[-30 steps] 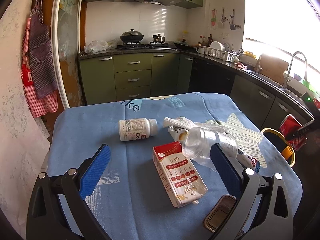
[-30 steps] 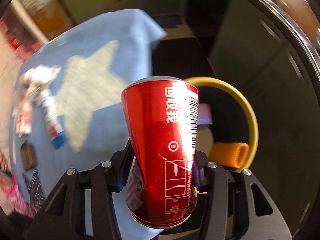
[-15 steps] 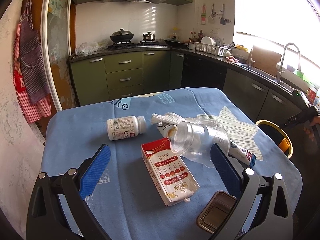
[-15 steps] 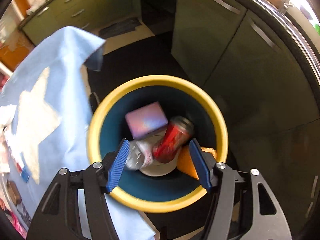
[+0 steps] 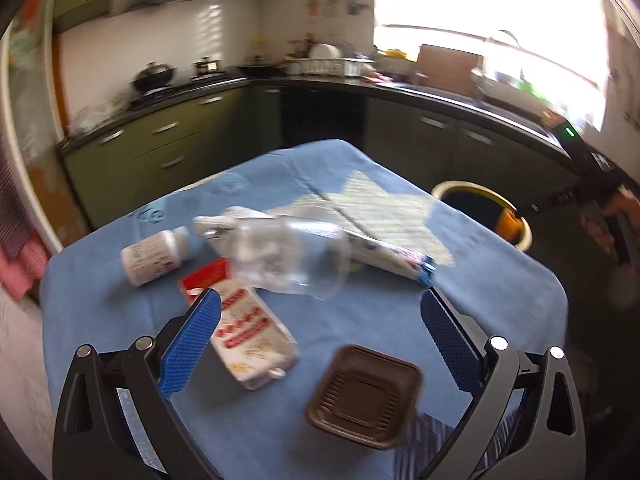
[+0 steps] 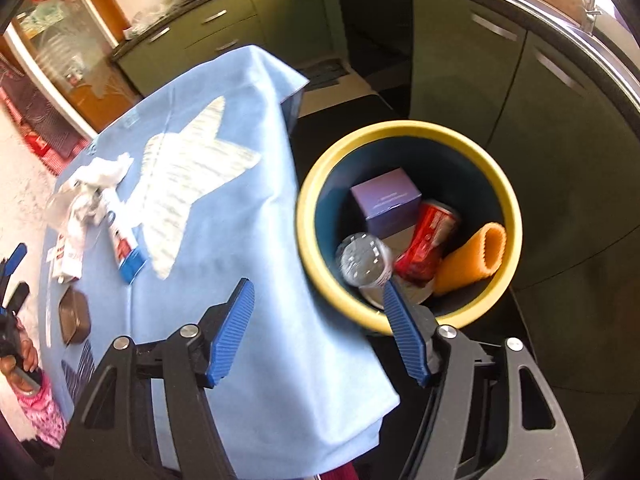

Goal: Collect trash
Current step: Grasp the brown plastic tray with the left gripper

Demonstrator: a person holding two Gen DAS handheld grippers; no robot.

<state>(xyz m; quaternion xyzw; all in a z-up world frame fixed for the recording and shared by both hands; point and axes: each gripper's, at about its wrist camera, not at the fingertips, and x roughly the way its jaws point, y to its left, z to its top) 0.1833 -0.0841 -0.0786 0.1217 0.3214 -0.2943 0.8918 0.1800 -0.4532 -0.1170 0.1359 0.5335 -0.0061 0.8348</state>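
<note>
My left gripper (image 5: 320,308) hangs open over the blue tablecloth (image 5: 380,320). A red-and-white carton (image 5: 248,332) lies by its left finger and a brown plastic tray (image 5: 364,396) just ahead. Beyond them lie a clear plastic cup (image 5: 288,256), a white pill bottle (image 5: 152,252), a toothpaste tube (image 5: 392,254) and crumpled tissue (image 5: 224,220). My right gripper (image 6: 316,286) hovers over the table's corner beside the yellow-rimmed bin (image 6: 400,128); its jaws are opening with nothing between them. The red can (image 6: 428,244) lies inside the bin.
The bin also holds a purple box (image 6: 386,200), an orange roll (image 6: 476,256) and a clear container (image 6: 362,260). It stands on the dark floor off the table's right corner (image 5: 516,216). Green kitchen cabinets (image 6: 480,80) run behind it.
The right gripper let go of the red can, which dropped into the bin, and its jaws spread. The left gripper swung right and rolled; the brown tray now sits before it.
</note>
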